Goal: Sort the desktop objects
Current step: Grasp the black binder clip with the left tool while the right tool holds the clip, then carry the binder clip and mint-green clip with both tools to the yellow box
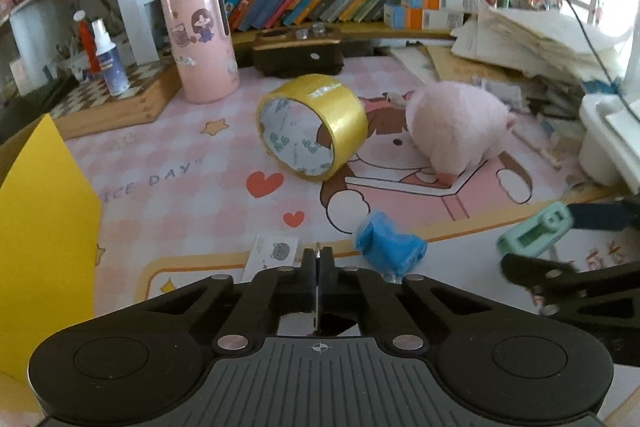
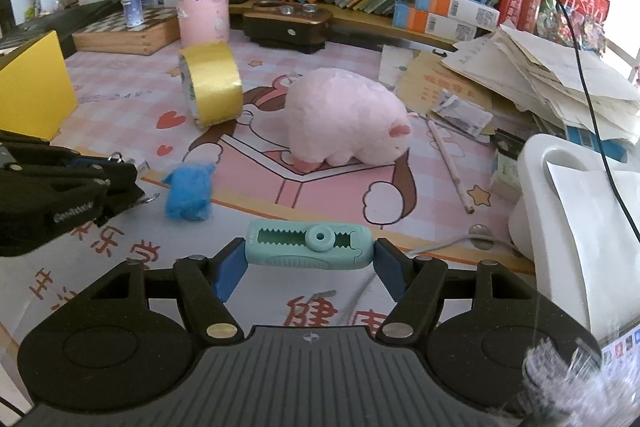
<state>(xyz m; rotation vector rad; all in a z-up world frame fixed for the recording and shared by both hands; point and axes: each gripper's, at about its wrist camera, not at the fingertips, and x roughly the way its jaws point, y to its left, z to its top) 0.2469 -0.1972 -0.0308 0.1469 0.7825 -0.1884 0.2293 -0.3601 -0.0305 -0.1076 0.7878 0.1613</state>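
My left gripper is shut low over the desk mat; a small metal ring pokes out at its tips. A white sticker card lies just left of them and a blue felt toy just right. My right gripper is shut on a mint-green correction tape, held crosswise above the mat's front edge. The left wrist view shows the correction tape at the right. A yellow tape roll stands on edge mid-mat beside a pink plush toy.
A yellow box stands at the left. A pink cylinder, a wooden box and a row of books line the back. A paper pile, a pencil and a white container crowd the right.
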